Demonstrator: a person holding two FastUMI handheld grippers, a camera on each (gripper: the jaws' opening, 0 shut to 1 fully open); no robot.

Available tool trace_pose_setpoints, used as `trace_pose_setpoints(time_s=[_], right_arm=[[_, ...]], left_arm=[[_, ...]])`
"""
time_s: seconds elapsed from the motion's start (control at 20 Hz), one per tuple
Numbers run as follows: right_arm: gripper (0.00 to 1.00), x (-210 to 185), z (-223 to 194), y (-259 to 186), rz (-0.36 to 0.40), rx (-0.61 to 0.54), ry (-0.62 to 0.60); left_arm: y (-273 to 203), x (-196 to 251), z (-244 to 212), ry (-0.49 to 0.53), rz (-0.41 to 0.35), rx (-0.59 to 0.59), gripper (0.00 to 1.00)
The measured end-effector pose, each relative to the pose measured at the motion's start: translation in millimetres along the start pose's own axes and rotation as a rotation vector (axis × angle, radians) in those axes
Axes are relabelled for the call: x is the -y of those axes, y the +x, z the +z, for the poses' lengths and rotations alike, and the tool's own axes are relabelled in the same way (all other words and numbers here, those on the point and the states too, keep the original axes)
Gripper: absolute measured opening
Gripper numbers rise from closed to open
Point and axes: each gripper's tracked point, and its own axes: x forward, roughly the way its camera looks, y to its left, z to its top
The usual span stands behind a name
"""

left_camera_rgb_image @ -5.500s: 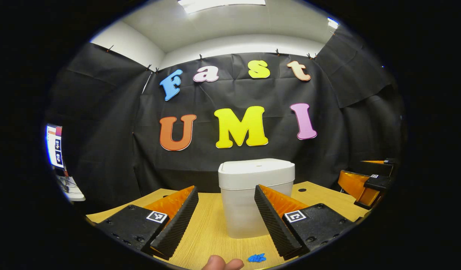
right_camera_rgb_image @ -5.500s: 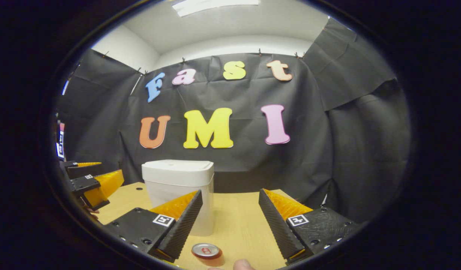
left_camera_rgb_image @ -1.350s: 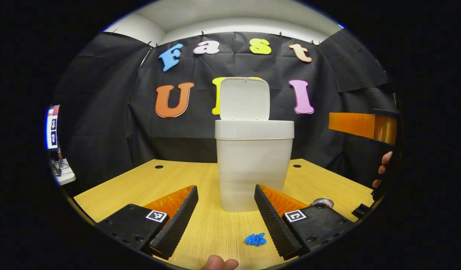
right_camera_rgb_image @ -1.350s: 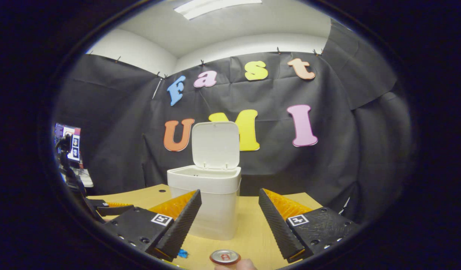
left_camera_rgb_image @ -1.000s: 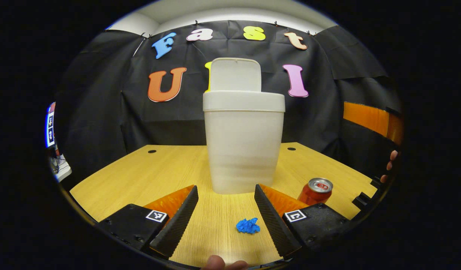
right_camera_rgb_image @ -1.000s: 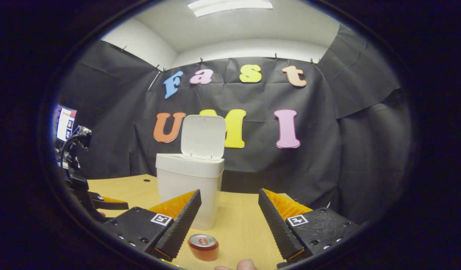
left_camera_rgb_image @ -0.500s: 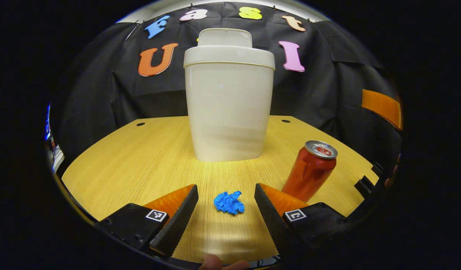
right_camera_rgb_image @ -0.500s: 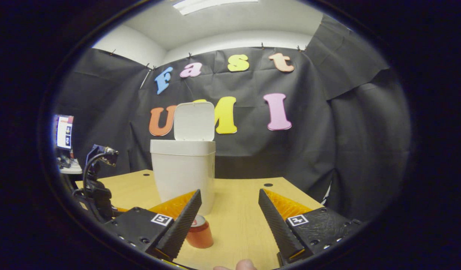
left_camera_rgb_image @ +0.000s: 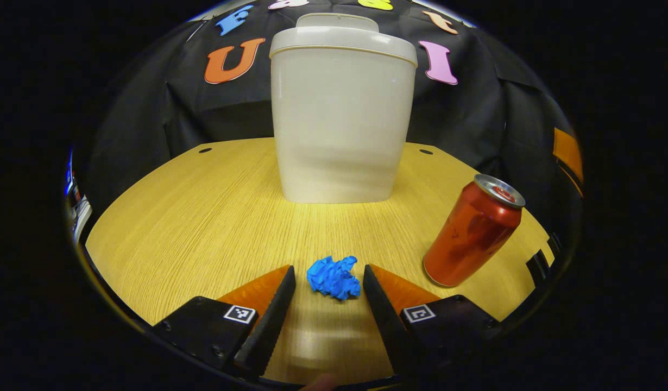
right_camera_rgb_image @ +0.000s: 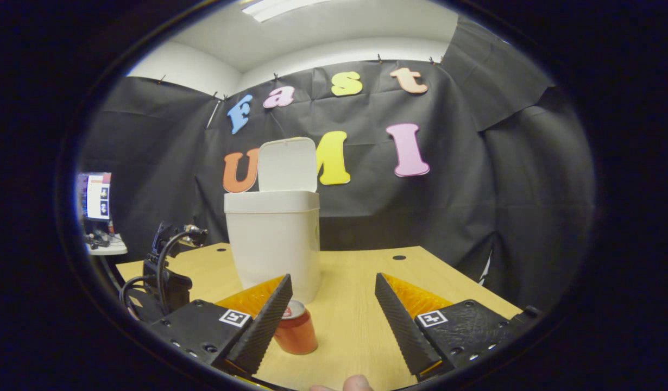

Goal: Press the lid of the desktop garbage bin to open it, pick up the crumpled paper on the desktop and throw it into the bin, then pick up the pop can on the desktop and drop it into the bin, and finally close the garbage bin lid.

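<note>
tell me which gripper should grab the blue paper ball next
Left. Its gripper is open with the paper ball sitting right between its fingertips on the table. The right gripper is open too, but nearer the can.

Bare desktop (left_camera_rgb_image: 203,217) left of bin (left_camera_rgb_image: 339,119), can (left_camera_rgb_image: 472,233) right.

**Two cameras facing the bin**

The left gripper view sits low and close over the wooden bench (left_camera_rgb_image: 203,217), facing the white plastic bin (left_camera_rgb_image: 339,119). The right gripper view looks level from farther back; both share bin and red can (right_camera_rgb_image: 296,328).
</note>
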Motion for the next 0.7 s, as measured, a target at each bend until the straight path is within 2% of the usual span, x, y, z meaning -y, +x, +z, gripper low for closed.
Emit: trace_pose_setpoints(time_s=[0.25,0.3,0.4,0.55,0.7], right_arm=[[0.95,-3,-10,-1,0.003,-0.018,-0.008],[0.95,-4,-9,-2,0.002,-0.015,-0.011],[0.95,-8,-11,-2,0.006,-0.012,-0.016],[0.95,-17,-16,-4,0.014,-0.021,-0.037],[0.95,-28,-20,-6,0.023,-0.03,-0.05]], left_arm=[[1,-1,0,0.01,-0.006,0.026,0.49],[1,-2,1,0.006,-0.013,0.031,0.49],[0,-2,2,-0.001,-0.027,0.039,0.36],[-2,-2,5,-0.016,-0.049,0.055,0.31],[-9,-3,17,-0.022,-0.068,0.101,0.3]])
